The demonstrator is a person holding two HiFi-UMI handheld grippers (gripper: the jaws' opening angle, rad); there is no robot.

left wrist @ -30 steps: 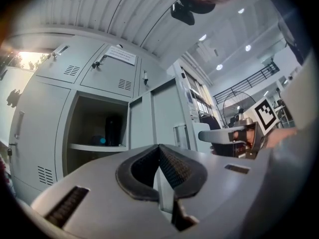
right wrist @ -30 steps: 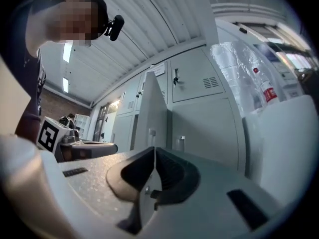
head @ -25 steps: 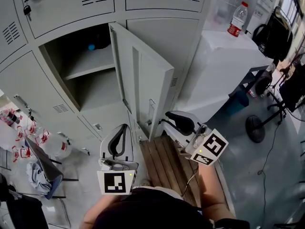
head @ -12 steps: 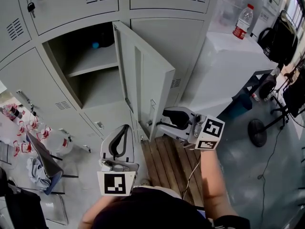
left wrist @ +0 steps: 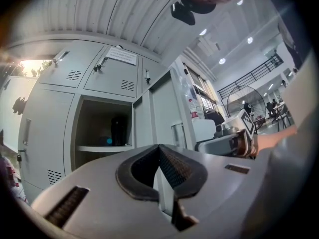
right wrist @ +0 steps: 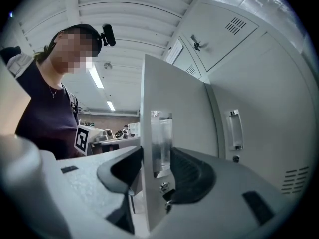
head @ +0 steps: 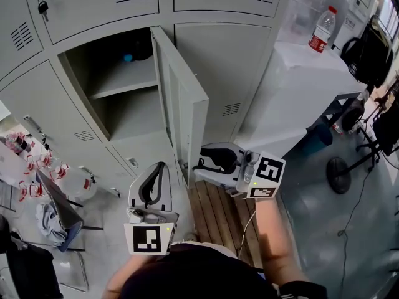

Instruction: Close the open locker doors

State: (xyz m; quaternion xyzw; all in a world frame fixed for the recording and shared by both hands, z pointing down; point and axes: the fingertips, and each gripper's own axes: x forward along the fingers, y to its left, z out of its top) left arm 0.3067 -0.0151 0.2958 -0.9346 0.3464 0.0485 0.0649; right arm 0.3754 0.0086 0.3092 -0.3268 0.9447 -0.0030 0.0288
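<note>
The grey locker door (head: 187, 104) stands open, hinged on the right of its open compartment (head: 118, 111). My right gripper (head: 202, 161) sits at the door's free edge. In the right gripper view that door edge (right wrist: 174, 98) and its clear handle (right wrist: 160, 141) stand between the jaws of the right gripper (right wrist: 154, 166). The jaws have just been opening, a gap shows at the pads, and they are open. My left gripper (head: 156, 167) hovers lower left, apart from the door. Seen in its own view, the left gripper (left wrist: 159, 151) is shut on nothing.
A small blue thing (head: 128, 58) lies on the compartment's shelf. A white cabinet (head: 299, 86) with a water bottle (head: 322, 28) stands right of the lockers. A wooden pallet (head: 218, 210) lies at my feet. Bags and clutter (head: 37, 167) sit at the left, with chairs (head: 340, 167) at the right.
The right gripper moved left to the door's edge and its jaws spread around the handle. The door has swung a little toward the compartment. The left gripper stayed put.
</note>
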